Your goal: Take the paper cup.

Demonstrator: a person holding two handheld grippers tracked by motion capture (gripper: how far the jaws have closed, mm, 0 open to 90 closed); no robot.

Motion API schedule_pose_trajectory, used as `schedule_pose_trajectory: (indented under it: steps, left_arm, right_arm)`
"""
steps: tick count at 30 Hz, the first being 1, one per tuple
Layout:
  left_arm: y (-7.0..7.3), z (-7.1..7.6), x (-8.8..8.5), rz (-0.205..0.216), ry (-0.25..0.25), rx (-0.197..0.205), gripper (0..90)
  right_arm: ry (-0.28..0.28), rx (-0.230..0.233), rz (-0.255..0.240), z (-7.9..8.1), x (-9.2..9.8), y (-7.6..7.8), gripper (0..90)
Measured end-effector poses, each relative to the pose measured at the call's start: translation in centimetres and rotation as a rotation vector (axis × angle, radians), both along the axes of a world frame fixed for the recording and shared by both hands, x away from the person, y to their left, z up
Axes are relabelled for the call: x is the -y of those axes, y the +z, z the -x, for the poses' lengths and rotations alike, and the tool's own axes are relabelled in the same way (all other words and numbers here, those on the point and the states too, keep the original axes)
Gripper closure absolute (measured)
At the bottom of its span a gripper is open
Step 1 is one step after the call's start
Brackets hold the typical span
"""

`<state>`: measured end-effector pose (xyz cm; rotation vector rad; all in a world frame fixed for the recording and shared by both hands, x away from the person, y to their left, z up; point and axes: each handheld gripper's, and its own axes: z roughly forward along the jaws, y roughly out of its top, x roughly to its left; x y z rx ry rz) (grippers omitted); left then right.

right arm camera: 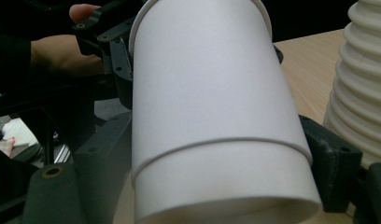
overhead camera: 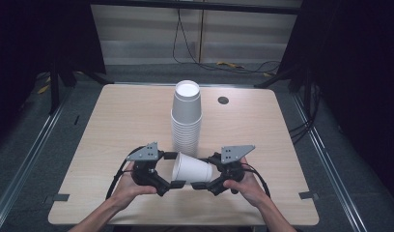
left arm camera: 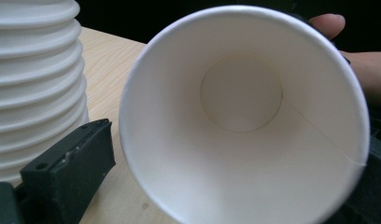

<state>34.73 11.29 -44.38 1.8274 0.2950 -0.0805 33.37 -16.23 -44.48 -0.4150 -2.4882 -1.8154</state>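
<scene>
A single white paper cup (overhead camera: 191, 169) lies on its side in the air between my two grippers, mouth to the left and base to the right. My right gripper (overhead camera: 202, 172) is shut on the cup's narrow end; in the right gripper view its jaws press on both sides of the cup (right arm camera: 212, 107). My left gripper (overhead camera: 175, 170) stands open around the cup's mouth. The left gripper view looks straight into the cup (left arm camera: 240, 116), with a small gap between the left jaw and the rim. A tall stack of white cups (overhead camera: 187, 116) stands upright just behind them.
The wooden table (overhead camera: 113, 121) has a small round dark grommet (overhead camera: 223, 100) at the back right of the stack. The cup stack (left arm camera: 34, 70) (right arm camera: 361, 93) is close beside both grippers. Cables lie on the floor beyond the table's far edge.
</scene>
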Motion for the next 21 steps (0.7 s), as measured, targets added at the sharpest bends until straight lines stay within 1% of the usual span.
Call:
schedule_pose_trajectory:
  steps: [2,4,5,6,7,8,9,10,12,13,15,16,17,19,21]
  left_arm:
    - [-0.03,-0.01,-0.01,0.003,-0.012,0.007,0.0]
    - [0.01,0.06,-0.03,0.007,-0.018,0.004,0.0]
    - [0.08,0.06,-0.13,0.007,-0.03,0.015,1.5]
    - [0.17,0.13,-0.18,0.015,-0.033,0.021,5.3]
    - [0.26,0.17,-0.2,0.014,-0.03,0.025,6.3]
    - [0.32,0.2,-0.17,0.017,-0.03,0.027,6.3]
    - [0.4,0.29,-0.19,0.012,-0.021,0.03,6.4]
    - [0.41,0.32,-0.15,0.023,-0.026,0.03,6.6]
    - [0.57,0.4,-0.18,0.015,-0.022,0.04,6.8]
    - [0.6,0.43,-0.16,0.028,-0.025,0.038,6.8]
    - [0.71,0.45,-0.23,0.021,-0.03,0.045,7.3]
    - [0.76,0.54,-0.23,0.016,-0.011,0.05,7.7]
    - [0.79,0.46,-0.28,0.017,-0.023,0.046,8.0]
    - [0.79,0.47,-0.22,0.017,-0.026,0.04,8.6]
    - [0.77,0.47,-0.24,0.001,-0.027,0.043,9.1]
  right_arm:
    - [0.009,0.0,-0.003,0.04,-0.16,-0.03,20.6]
    - [0.012,0.0,0.001,0.11,-0.25,-0.02,20.6]
    - [0.014,0.001,0.001,0.11,-0.27,-0.02,20.6]
    - [0.012,0.001,0.0,0.12,-0.26,-0.03,20.6]
    - [0.014,0.002,-0.01,0.07,-0.26,-0.07,20.7]
    - [0.014,0.002,-0.007,0.09,-0.25,-0.04,20.7]
    - [0.016,0.005,-0.002,0.11,-0.28,-0.02,20.7]
    - [0.016,0.01,0.0,0.11,-0.33,-0.06,20.7]
    - [0.023,0.008,0.011,0.16,-0.43,-0.19,20.7]
    - [0.025,0.011,0.017,0.18,-0.5,-0.21,20.8]
    - [0.027,0.014,0.021,0.22,-0.59,-0.19,21.0]
    - [0.029,0.019,0.021,0.24,-0.63,-0.13,21.1]
    - [0.026,0.022,0.029,0.25,-0.59,-0.04,21.1]
    - [0.025,0.017,0.029,0.21,-0.59,-0.06,21.2]
    - [0.027,0.016,0.044,0.2,-0.63,-0.06,21.1]
